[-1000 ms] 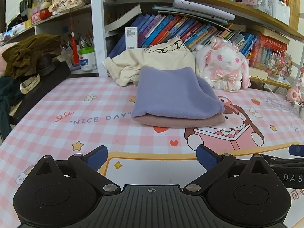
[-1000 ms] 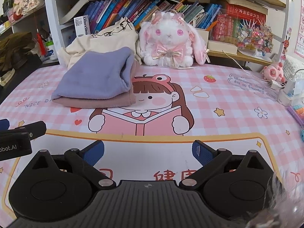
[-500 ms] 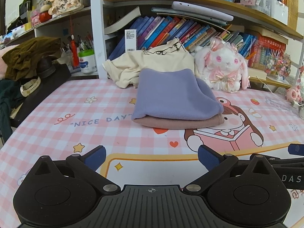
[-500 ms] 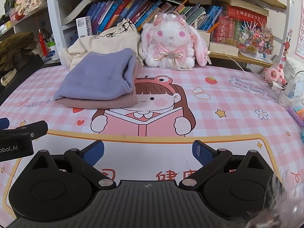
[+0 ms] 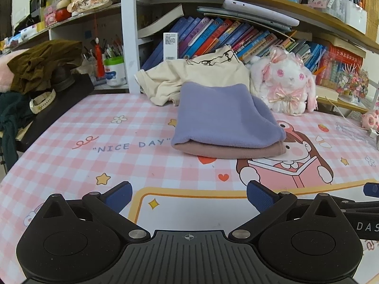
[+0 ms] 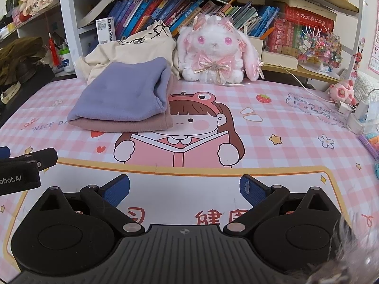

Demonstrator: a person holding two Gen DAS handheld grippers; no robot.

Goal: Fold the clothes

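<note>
A folded lilac garment (image 5: 222,116) (image 6: 125,94) lies on top of a folded dusty-pink garment (image 5: 227,151) (image 6: 132,124) on the pink checked table mat (image 5: 94,156) (image 6: 272,123). Behind them a cream shirt (image 5: 196,78) (image 6: 132,47) sits crumpled against the bookshelf. My left gripper (image 5: 188,195) hovers over the mat's near edge, open and holding nothing, well short of the stack. My right gripper (image 6: 184,189) is open and empty too, to the right of the left one. Each gripper's side shows at the edge of the other's view.
A white plush rabbit (image 5: 286,82) (image 6: 215,52) sits right of the cream shirt. Bookshelves (image 5: 213,37) line the back. Dark clothes and a watch (image 5: 42,97) lie at the left. A small pink toy (image 6: 342,92), cables and a white charger (image 6: 360,118) crowd the right edge.
Both grippers have drifted slightly toward the folded stack, which looks a bit larger and lower in view. The clothes have not moved and both jaws stay open.
</note>
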